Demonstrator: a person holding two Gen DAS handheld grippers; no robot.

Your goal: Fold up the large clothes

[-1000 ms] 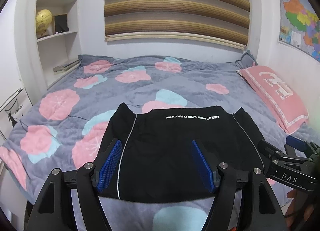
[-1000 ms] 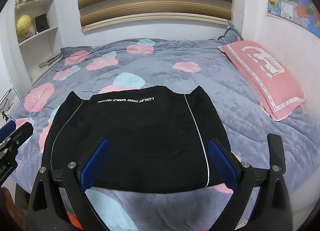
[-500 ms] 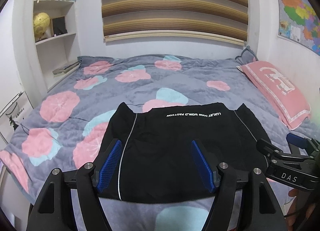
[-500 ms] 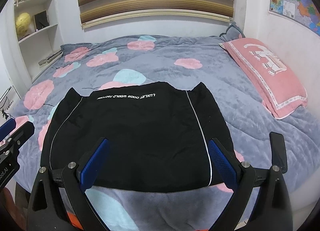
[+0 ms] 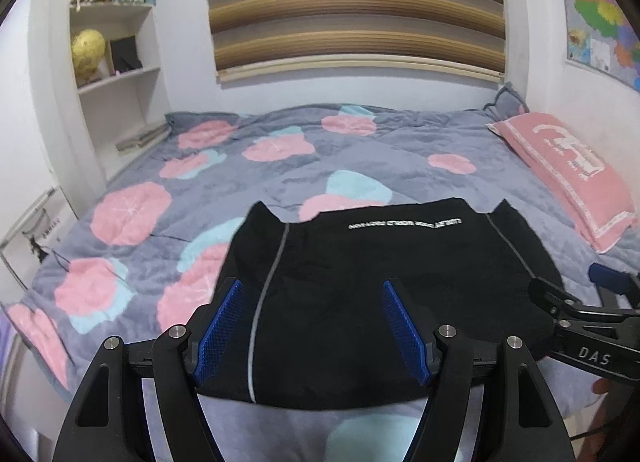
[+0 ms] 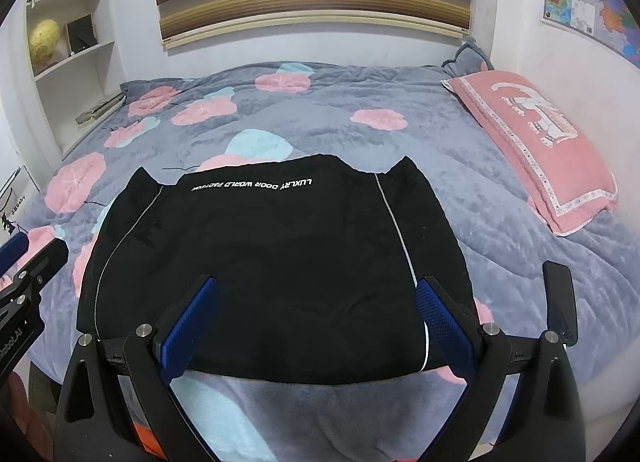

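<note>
one garment (image 6: 272, 262), black with white piping and a line of white lettering, lies flat on the bed (image 6: 500, 222) near its front edge, already squared into a compact rectangle with the sides turned in. that looks like most of the folding done; whether another fold is meant i cannot tell, and no other clothes show. left gripper (image 5: 316, 326) hovers over the garment's left part, fingers wide and holding nothing. right gripper (image 6: 316, 322) hangs above the near hem, fingers also wide and empty. pink pillow (image 6: 536, 142) sits well apart by the wall.
</note>
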